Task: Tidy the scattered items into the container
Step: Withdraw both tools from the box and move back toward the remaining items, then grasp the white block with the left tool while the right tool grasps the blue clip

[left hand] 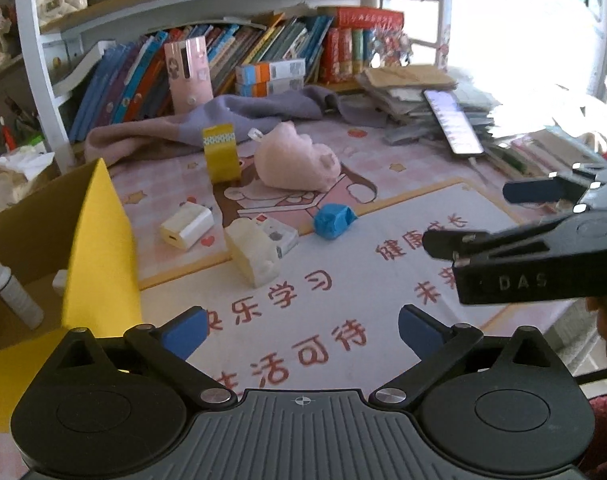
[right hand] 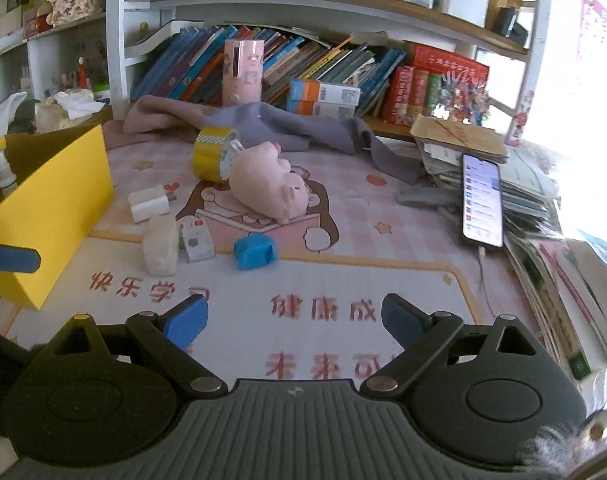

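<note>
A yellow cardboard box (left hand: pixel 99 248) stands open at the left of the desk mat; it also shows in the right wrist view (right hand: pixel 51 216), with a white spray bottle (left hand: pixel 11 288) inside. Scattered on the mat are a yellow tape roll (right hand: pixel 215 154), a pink plush pig (right hand: pixel 269 188), a white charger (right hand: pixel 149 202), a cream block (right hand: pixel 161 246), a small white packet (right hand: pixel 195 238) and a blue wad (right hand: pixel 255 250). My left gripper (left hand: pixel 301 330) is open and empty, just right of the box. My right gripper (right hand: pixel 293 318) is open and empty, short of the blue wad.
A grey-pink cloth (right hand: pixel 263 120) lies at the back of the mat. A phone (right hand: pixel 482 200) rests on a stack of papers at the right. Bookshelves with a pink holder (right hand: pixel 242 72) line the back. The right gripper also shows in the left wrist view (left hand: pixel 543 240).
</note>
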A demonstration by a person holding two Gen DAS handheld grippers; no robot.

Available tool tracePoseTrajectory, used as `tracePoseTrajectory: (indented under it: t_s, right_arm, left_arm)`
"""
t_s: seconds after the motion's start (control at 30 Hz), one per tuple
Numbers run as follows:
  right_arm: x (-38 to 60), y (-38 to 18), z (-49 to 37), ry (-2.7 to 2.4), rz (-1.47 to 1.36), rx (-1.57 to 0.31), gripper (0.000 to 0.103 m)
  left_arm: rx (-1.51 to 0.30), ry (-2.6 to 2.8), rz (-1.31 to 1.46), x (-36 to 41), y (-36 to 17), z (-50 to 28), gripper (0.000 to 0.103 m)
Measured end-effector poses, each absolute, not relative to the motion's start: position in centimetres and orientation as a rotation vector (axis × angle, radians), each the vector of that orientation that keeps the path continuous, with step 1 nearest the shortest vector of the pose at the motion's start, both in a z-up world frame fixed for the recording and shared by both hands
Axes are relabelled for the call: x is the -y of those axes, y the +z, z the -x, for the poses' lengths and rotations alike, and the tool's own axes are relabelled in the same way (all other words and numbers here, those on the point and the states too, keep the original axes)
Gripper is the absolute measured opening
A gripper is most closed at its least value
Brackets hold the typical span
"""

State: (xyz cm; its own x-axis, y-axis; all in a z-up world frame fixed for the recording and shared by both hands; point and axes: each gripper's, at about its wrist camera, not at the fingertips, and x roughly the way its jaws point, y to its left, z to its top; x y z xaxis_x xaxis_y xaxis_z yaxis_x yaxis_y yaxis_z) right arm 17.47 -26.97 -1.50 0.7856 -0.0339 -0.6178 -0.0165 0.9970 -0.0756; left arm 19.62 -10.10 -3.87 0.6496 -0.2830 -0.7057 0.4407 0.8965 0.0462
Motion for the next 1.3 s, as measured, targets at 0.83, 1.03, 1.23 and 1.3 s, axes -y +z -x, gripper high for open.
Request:
tracePoseTrajectory:
  t_s: [0.83,1.03,1.23,1.3]
  right_arm:
    - [30.5,-5.9,-31.4,0.312,0.019,-0.794,0.073]
    - [30.4,-7.1,-33.3,0.370,0.016,-0.847,0.071]
    - [29.2,-8.3,-34.3,0.441,0.035,-0.890,0.063]
    - [29.0,-8.6,-34.6,0.447,0.043,-0.891,0.058]
  left_arm:
    - [-0.858,-0.138,-0.224,13.6,-6.6,-29.4,0.088]
    - [-0.909,-0.139,-0.250,13.5,-8.3,-31.8,0.053]
    - [-0.933,-0.183,-0.192,13.1,-8.7,-32.6,0.036]
    - [-0.933,-0.188,-0.181,12.9,-8.7,-32.5,0.035]
